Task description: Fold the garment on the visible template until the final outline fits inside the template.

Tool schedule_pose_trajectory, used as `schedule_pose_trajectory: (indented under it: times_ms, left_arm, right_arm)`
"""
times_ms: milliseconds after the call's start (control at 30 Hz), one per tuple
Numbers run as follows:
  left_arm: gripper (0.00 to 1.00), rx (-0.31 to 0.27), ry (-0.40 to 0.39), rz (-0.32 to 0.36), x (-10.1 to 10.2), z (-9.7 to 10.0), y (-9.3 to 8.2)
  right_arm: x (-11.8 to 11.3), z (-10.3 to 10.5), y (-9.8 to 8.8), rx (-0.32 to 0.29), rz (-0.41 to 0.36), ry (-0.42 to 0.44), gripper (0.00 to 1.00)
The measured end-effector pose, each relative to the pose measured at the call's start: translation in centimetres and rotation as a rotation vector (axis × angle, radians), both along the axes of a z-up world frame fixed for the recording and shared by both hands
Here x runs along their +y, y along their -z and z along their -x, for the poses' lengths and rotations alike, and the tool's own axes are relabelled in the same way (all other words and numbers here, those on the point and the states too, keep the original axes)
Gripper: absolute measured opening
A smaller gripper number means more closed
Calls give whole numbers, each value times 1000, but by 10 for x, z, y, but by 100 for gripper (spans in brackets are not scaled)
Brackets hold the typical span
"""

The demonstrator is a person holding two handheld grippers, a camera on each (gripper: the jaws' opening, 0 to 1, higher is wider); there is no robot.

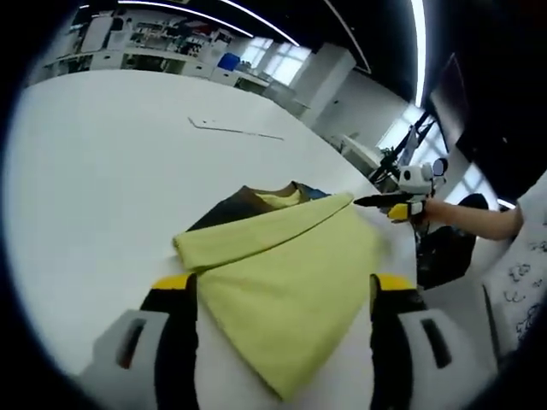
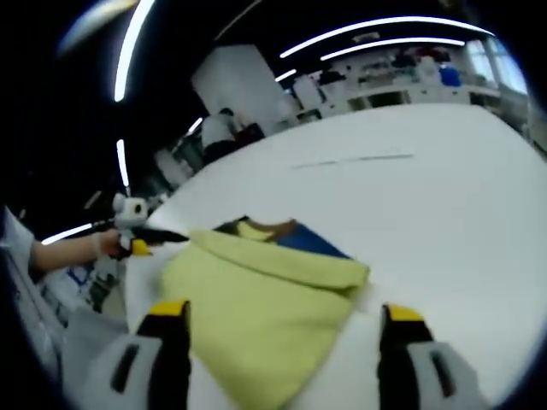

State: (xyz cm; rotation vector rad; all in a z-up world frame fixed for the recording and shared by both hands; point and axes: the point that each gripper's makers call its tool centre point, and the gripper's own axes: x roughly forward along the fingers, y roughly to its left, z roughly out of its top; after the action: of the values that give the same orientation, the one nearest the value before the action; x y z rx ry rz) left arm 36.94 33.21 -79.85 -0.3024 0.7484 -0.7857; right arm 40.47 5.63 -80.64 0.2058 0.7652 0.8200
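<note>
A yellow-green garment [image 1: 282, 282] lies folded on the white table [image 1: 102, 196], with a brown and blue part and a collar [image 1: 256, 201] showing at its far edge. My left gripper [image 1: 282, 286] is open, its yellow-tipped jaws wide apart on either side of the cloth's near part. The right gripper [image 1: 385, 202], held in a hand, points at the fold's far right corner. In the right gripper view the garment [image 2: 256, 307] lies between the open jaws of my right gripper [image 2: 285, 312], and the left gripper [image 2: 145, 235] sits at the cloth's left corner.
A thin line [image 1: 235, 130] is marked on the table beyond the garment, seen as the line [image 2: 355, 160] in the right gripper view. The table edge [image 1: 376, 179] runs close on the right. Shelves and benches [image 1: 154, 43] stand far behind. A person [image 2: 218, 128] stands in the background.
</note>
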Motion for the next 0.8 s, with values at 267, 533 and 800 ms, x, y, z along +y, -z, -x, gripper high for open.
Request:
schedule_pose_trajectory:
  times_ms: [267,533,800]
  left_arm:
    - [77,18,-11,3,-2,-4,8]
    - [75,21,-21,11,-3,-10,11]
    - [72,13,-60,41,-6,-27,10]
  right_arm:
    - [12,-1,-2,-13,-15,-28,86]
    - [22,-5,1,5,-35,-32,82]
    - [36,-23,3,1,-54,-35,78]
